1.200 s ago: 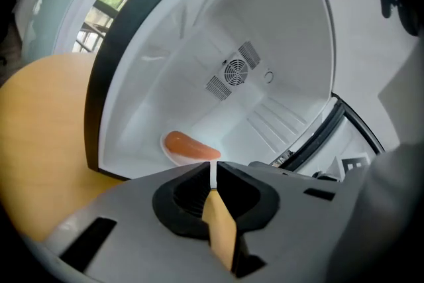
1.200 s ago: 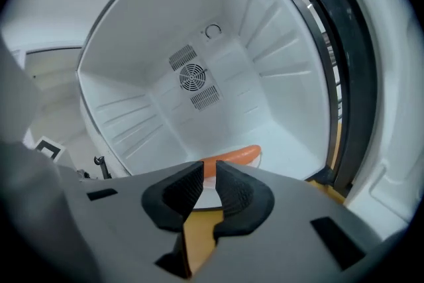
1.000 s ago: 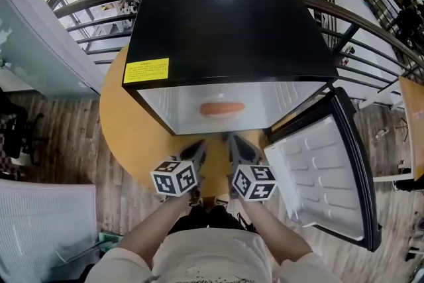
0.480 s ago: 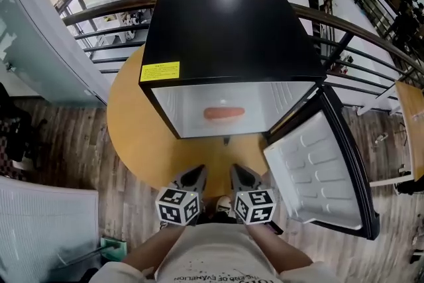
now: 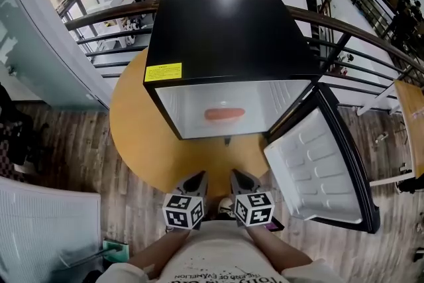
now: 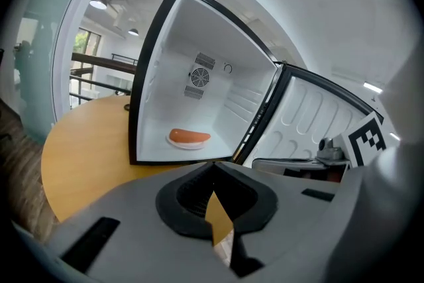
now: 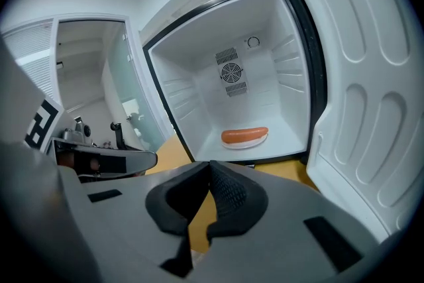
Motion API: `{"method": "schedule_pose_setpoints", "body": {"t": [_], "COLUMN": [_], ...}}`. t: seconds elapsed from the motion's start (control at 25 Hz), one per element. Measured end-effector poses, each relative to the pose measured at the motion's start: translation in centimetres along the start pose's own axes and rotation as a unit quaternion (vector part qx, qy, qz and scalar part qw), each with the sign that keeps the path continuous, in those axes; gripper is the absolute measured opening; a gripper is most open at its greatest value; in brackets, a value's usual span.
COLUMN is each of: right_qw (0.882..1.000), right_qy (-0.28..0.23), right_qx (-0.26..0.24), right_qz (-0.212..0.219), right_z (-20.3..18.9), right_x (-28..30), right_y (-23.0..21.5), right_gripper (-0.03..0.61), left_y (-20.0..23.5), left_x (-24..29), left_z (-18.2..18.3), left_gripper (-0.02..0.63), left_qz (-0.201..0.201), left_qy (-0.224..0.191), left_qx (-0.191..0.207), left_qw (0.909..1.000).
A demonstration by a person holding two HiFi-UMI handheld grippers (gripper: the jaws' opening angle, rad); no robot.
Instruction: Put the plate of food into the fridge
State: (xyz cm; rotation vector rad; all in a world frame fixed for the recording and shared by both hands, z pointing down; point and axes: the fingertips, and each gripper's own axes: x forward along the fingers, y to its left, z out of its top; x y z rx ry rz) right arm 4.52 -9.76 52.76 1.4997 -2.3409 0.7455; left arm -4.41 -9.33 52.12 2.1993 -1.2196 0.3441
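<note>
A small black fridge point(image 5: 232, 36) stands on a round wooden table point(image 5: 142, 142), its door point(image 5: 324, 175) swung open to the right. Inside on the white floor of the fridge lies the plate of food point(image 5: 224, 115), a white plate with an orange sausage, also seen in the left gripper view point(image 6: 189, 138) and the right gripper view point(image 7: 244, 136). My left gripper point(image 5: 197, 177) and right gripper point(image 5: 237, 176) hover side by side at the table's near edge, well short of the fridge. Both are shut with nothing between the jaws point(image 6: 212, 172) point(image 7: 209, 169).
The open door juts out past the table's right edge, close to my right gripper. A curved railing point(image 5: 344, 30) runs behind the fridge. A white panel point(image 5: 40, 228) stands at the lower left on the wooden floor.
Both grippers have drawn back from the fridge opening toward my body, and now sit at the table's near edge. The plate stays in the fridge.
</note>
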Motion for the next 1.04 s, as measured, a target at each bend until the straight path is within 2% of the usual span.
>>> {"method": "schedule_pose_setpoints", "body": {"t": [0.32, 1.04], "right_qw": [1.0, 1.0], "right_qy": [-0.006, 0.0], "right_qx": [0.011, 0.013], "right_qz": [-0.01, 0.001], "right_z": [0.1, -0.4], "right_x": [0.1, 0.2], "right_y": [-1.0, 0.0], "right_gripper": [0.026, 0.026], "left_y": [0.1, 0.1], "left_x": [0.0, -0.3], "left_z": [0.4, 0.1], "left_gripper": [0.023, 0.023], "left_qz": [0.0, -0.008], "left_qy": [-0.006, -0.011], "left_qx": [0.004, 0.004], "left_qw": [1.0, 0.9999]}}
